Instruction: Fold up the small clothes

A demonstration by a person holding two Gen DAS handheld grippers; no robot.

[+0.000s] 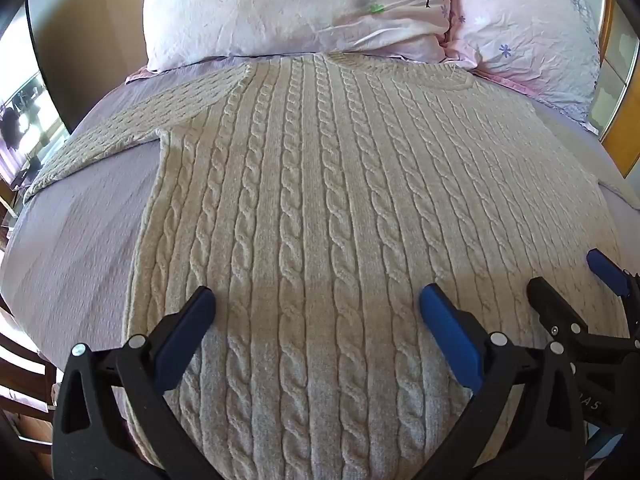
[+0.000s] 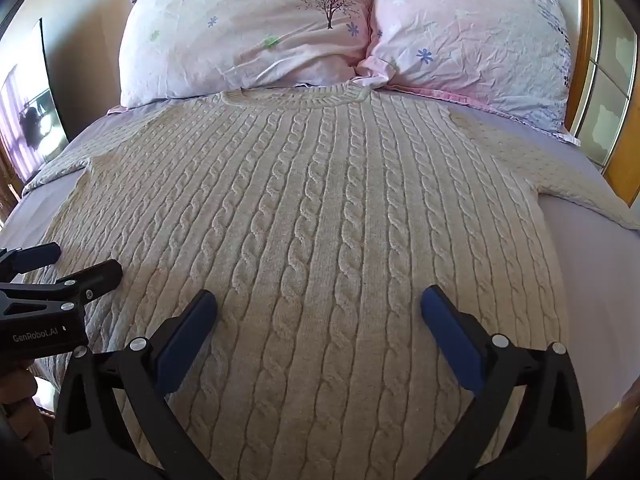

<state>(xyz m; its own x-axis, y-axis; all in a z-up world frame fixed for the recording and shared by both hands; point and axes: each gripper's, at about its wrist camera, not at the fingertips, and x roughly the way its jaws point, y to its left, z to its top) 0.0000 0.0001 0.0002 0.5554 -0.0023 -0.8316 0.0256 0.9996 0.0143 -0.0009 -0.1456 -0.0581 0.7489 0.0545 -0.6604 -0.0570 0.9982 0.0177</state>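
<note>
- Lying flat and face up on the bed, the sweater is seen with its collar just below the pillows and both sleeves spread out to the sides; no fold is seen yet, so the task is judged to be at its very start.
- The left gripper is held over the hem end of the sweater, toward its left half, with the jaws spread wide and nothing pinched.
- The right gripper is held beside it over the hem end, toward the right half, jaws likewise spread and empty.
- Whether the fingertips touch the knit cannot be told.
- A first fold is judged to be next: a sleeve or a side edge would have to be pinched and carried across the body toward the sweater's middle.
- The thick cable knit is judged likely to bunch, so a firm pinch through the layers would be called for.
</note>
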